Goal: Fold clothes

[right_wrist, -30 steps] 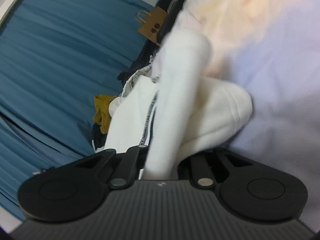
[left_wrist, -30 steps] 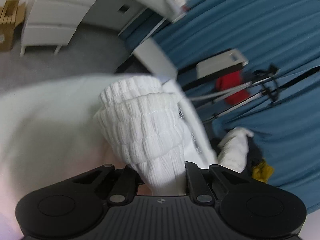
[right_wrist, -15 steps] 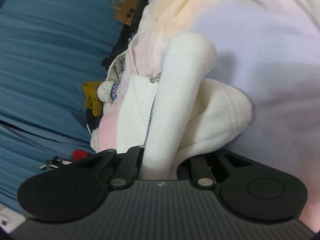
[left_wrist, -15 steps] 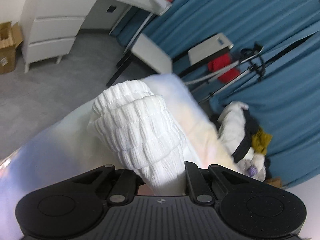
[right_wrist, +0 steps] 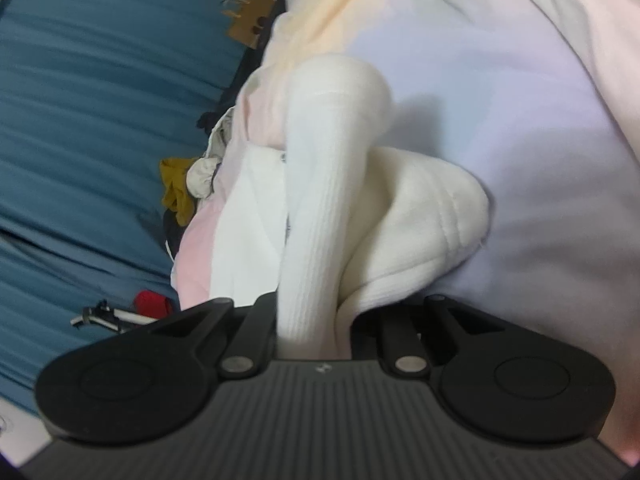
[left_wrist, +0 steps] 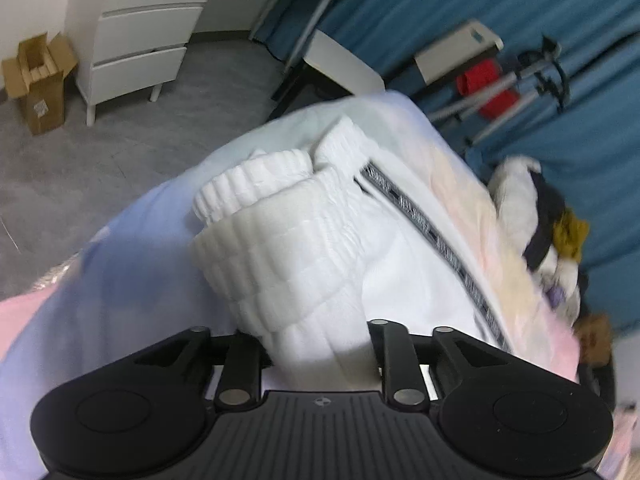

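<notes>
A white garment [left_wrist: 420, 280] with a grey-and-black striped band [left_wrist: 420, 220] lies on the pastel bed cover [left_wrist: 120, 280]. Its thick ribbed cuff [left_wrist: 280, 240] fills the gap of my left gripper [left_wrist: 316, 344]. The jaws are opening, and the cloth still touches both fingers. In the right wrist view my right gripper [right_wrist: 316, 320] is shut on a long ribbed strip [right_wrist: 320, 200] of the same white cloth, which stands up from the jaws. A bunched cream fold [right_wrist: 420, 220] rests beside it on the bed cover [right_wrist: 540, 160].
Beyond the bed are a white drawer unit [left_wrist: 136, 32], an open cardboard box [left_wrist: 36, 80] on grey floor, a tripod [left_wrist: 520, 92] and blue curtains [left_wrist: 440, 0]. A pile of other clothes [left_wrist: 540, 220] lies at the bed's far edge, with mustard cloth [right_wrist: 176, 188] in it.
The left view swung across the bed and the cuff came down beside the flat garment, whose striped band now shows. The right gripper shifted along the bed, still gripping its strip.
</notes>
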Motion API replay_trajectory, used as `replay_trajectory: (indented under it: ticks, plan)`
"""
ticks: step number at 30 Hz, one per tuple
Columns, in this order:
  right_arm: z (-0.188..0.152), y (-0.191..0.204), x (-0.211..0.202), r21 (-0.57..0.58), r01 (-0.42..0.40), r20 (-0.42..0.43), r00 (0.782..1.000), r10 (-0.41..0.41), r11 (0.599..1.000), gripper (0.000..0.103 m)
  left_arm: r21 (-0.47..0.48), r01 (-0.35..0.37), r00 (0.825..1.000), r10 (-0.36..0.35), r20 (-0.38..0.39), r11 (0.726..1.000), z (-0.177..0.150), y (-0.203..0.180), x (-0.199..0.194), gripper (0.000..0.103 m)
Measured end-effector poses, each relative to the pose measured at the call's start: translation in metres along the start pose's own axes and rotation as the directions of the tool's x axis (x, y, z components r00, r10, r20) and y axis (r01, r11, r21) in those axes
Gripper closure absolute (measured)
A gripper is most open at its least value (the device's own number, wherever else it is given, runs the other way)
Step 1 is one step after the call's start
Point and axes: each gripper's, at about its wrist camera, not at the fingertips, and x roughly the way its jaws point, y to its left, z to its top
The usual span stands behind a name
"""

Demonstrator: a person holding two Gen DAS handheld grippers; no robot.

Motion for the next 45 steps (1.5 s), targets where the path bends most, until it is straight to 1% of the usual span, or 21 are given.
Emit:
replay_trajectory:
  ticks: [3,6,7,8,10,11,13,14,17,18,21,22,26,29,31,33,36,38,40,42,45]
  plan:
    - [0.0,-0.003,-0.002,0.016,-0.018,-0.012,1.0,0.019,1.0,0.089,0.063,0.002,1.0,-0.002,-0.002,0.998,-0.018,0.001,-0.021,0.072]
    - [0.005,-0.002,-0.007,0.014,-0.028,-0.029,0.999,0.028,1.0,0.088,0.132,-0.007,1.0,0.007,0.0,0.991,-0.035,-0.004,-0.043,0.065]
    - [0.007,-0.001,-0.007,0.01,-0.03,-0.033,0.999,0.031,0.999,0.088,0.154,-0.005,1.0,0.004,0.009,0.988,-0.041,-0.008,-0.05,0.054]
    - [0.008,-0.001,-0.008,0.013,-0.035,-0.033,0.999,0.035,0.999,0.087,0.176,-0.003,1.0,0.0,0.017,0.984,-0.047,-0.012,-0.057,0.039]
    - [0.009,-0.001,-0.01,0.029,-0.042,-0.035,0.998,0.043,0.999,0.087,0.24,0.011,0.999,-0.023,0.049,0.971,-0.056,-0.017,-0.071,0.029]
    - [0.01,-0.001,-0.009,0.035,-0.043,-0.037,0.998,0.044,0.998,0.087,0.268,0.006,0.998,-0.024,0.064,0.963,-0.059,-0.017,-0.076,0.029]
    - [0.01,0.001,-0.008,0.035,-0.039,-0.041,0.998,0.04,0.999,0.086,0.277,-0.026,0.997,0.004,0.078,0.96,-0.065,-0.02,-0.086,0.029]
    - [0.011,0.001,-0.01,0.038,-0.033,-0.041,0.999,0.035,0.999,0.086,0.285,-0.028,0.996,0.003,0.088,0.958,-0.068,-0.022,-0.091,0.028]
    - [0.012,0.006,-0.01,0.041,-0.022,-0.032,0.999,0.023,0.999,0.085,0.318,-0.011,0.989,-0.036,0.142,0.948,-0.078,-0.036,-0.106,0.024]
    - [0.012,0.008,-0.01,0.034,-0.026,-0.024,0.999,0.027,0.999,0.085,0.341,-0.004,0.987,-0.051,0.152,0.94,-0.078,-0.047,-0.105,0.024]
    - [0.012,0.013,-0.012,-0.028,-0.063,0.022,0.998,0.064,0.998,0.085,0.446,0.006,0.979,-0.097,0.181,0.895,-0.095,-0.085,-0.102,0.023]
    - [0.011,0.016,-0.011,-0.054,-0.065,0.037,0.997,0.067,0.996,0.085,0.478,0.005,0.977,-0.107,0.186,0.878,-0.104,-0.098,-0.097,0.023]
    - [0.011,0.027,-0.009,-0.119,-0.069,0.077,0.994,0.079,0.99,0.085,0.554,0.037,0.976,-0.15,0.159,0.832,-0.143,-0.149,-0.057,0.023]
    - [0.011,0.033,-0.006,-0.141,-0.049,0.096,0.993,0.063,0.989,0.086,0.622,0.035,0.975,-0.164,0.151,0.782,-0.177,-0.183,-0.02,0.023]
    - [0.011,0.035,-0.004,-0.138,-0.033,0.103,0.994,0.047,0.99,0.087,0.659,0.015,0.978,-0.149,0.149,0.752,-0.195,-0.201,0.004,0.023]
    - [0.012,0.038,-0.001,-0.142,-0.006,0.113,0.993,0.022,0.99,0.088,0.678,-0.013,0.983,-0.115,0.144,0.735,-0.21,-0.213,0.024,0.023]
    - [0.012,0.035,-0.001,-0.155,0.033,0.119,0.993,-0.014,0.987,0.088,0.695,-0.027,0.992,-0.068,0.108,0.718,-0.223,-0.215,0.05,0.023]
    - [0.012,0.03,-0.001,-0.162,0.055,0.123,0.992,-0.035,0.985,0.088,0.714,-0.044,0.994,-0.038,0.099,0.698,-0.231,-0.213,0.062,0.023]
    - [0.012,0.026,-0.001,-0.162,0.076,0.127,0.99,-0.055,0.984,0.088,0.728,-0.049,0.995,-0.031,0.097,0.684,-0.237,-0.206,0.064,0.023]
    - [0.012,0.026,-0.001,-0.187,0.087,0.13,0.989,-0.063,0.978,0.088,0.739,-0.055,0.995,-0.027,0.099,0.672,-0.239,-0.202,0.063,0.022]
    - [0.01,0.033,-0.003,-0.237,0.109,0.146,0.986,-0.075,0.965,0.088,0.741,-0.049,0.995,-0.029,0.092,0.67,-0.238,-0.2,0.067,0.022]
